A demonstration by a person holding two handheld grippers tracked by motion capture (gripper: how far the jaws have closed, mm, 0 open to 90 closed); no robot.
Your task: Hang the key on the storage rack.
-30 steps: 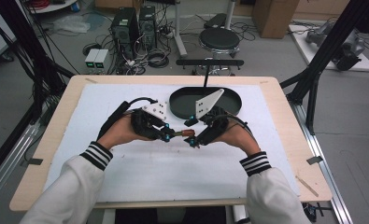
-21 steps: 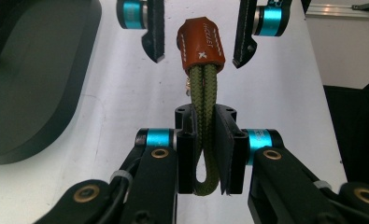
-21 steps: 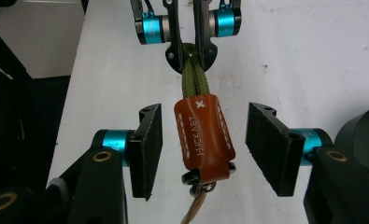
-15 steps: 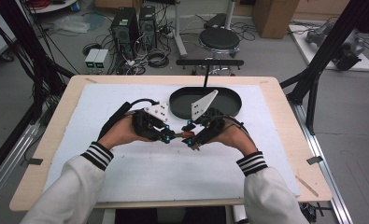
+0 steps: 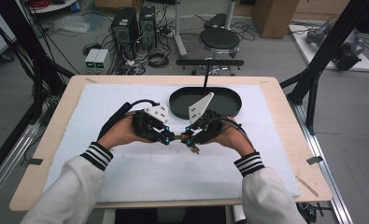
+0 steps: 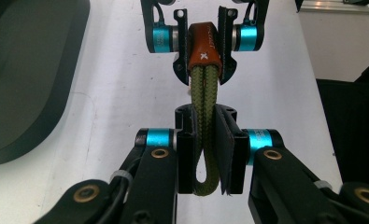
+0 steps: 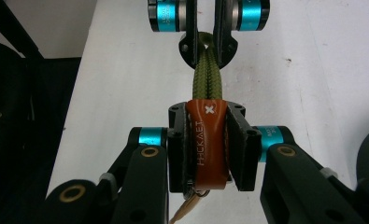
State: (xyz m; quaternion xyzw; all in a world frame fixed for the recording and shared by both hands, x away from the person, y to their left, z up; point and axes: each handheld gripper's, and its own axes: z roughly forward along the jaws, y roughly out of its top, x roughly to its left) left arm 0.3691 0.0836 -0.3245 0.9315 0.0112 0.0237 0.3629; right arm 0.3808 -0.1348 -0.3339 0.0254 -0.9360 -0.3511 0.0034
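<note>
In the high view, at the centre of the frame, the left gripper [image 5: 166,138] and right gripper [image 5: 190,138] meet tip to tip above the table [image 5: 285,112], near the black tray [image 5: 233,105]. In the left gripper view, its jaws are clamped on the green cord loop [image 6: 204,140] at lower centre; the cord runs straight up to the orange leather tab [image 6: 204,46]. In the right gripper view, the jaws have just closed and now pinch the tab at lower centre.

The high view looks forward and down over the white table [image 5: 126,182]. Both gripper views sit close, facing each other, sharing the olive cord [image 6: 204,116].

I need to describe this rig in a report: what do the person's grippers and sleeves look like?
Both the left gripper and the right gripper are black, with turquoise metal collars, brass-coloured pivots, black cables and a grey three-cornered plate on top. The white sleeves end in black-and-white striped cuffs.
</note>
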